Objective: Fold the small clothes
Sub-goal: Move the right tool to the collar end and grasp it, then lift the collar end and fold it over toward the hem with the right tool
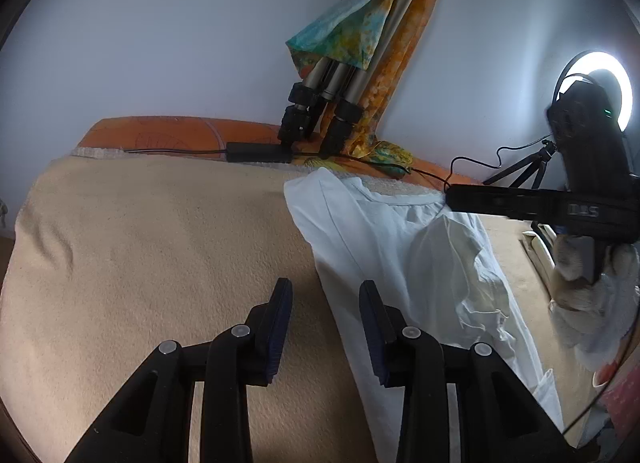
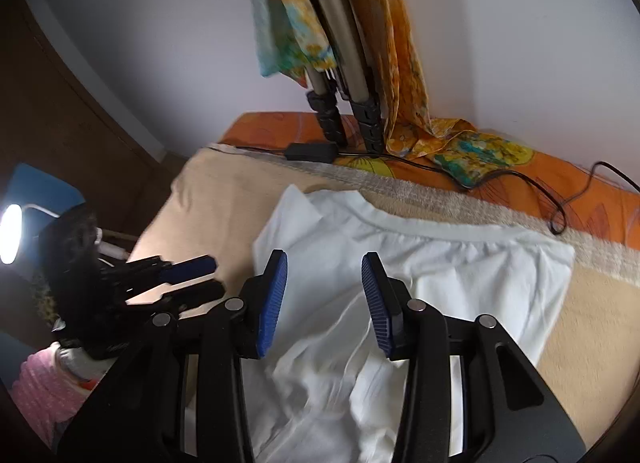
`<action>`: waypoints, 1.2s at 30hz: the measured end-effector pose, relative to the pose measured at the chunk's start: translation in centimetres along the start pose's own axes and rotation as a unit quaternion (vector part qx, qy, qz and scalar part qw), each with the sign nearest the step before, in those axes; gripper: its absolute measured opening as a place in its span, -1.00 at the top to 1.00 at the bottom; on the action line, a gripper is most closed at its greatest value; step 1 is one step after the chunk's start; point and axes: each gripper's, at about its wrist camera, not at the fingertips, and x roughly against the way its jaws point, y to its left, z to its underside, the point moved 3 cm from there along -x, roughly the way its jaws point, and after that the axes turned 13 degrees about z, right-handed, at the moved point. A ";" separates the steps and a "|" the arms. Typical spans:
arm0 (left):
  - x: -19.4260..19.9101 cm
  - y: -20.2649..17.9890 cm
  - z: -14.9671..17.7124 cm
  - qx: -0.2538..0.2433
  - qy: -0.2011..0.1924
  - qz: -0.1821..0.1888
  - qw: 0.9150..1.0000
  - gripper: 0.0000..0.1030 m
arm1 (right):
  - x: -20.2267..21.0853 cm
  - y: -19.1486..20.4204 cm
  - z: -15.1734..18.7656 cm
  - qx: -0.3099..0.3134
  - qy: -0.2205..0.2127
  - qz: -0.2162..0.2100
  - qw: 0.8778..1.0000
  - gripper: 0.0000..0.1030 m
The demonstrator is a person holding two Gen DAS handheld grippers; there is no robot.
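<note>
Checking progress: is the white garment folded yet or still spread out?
Partly folded: the white garment lies mostly flat on the beige blanket, one side flipped over itself and rumpled.

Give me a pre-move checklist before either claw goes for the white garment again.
1. Left claw empty, jaws apart: ok.
2. Right claw empty, jaws apart over the cloth: ok.
3. White garment lying on the beige blanket: ok.
4. Garment smooth: not ok, its near part is bunched and wrinkled.
5. Black cable off the garment: ok, it lies on the orange sheet beyond.
6. Garment's near hem visible: cannot tell, the claws hide it.
</note>
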 end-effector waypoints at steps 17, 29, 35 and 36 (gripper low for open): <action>-2.5 0.2 0.3 -0.039 0.009 -0.022 0.999 0.32 | -4.9 -0.7 -1.3 0.002 0.015 0.085 0.996 0.94; -2.4 1.2 -1.3 0.004 0.001 -0.005 1.000 0.26 | 0.1 -2.4 -0.8 -0.026 -0.044 0.025 0.998 0.29; -3.1 2.3 -3.1 0.051 0.004 0.018 0.999 0.15 | 3.9 -8.9 1.5 -0.075 -0.059 0.054 0.994 0.29; -3.5 2.4 -3.3 0.055 0.007 0.019 0.998 0.15 | 3.9 -10.7 2.3 -0.091 -0.053 0.067 0.992 0.29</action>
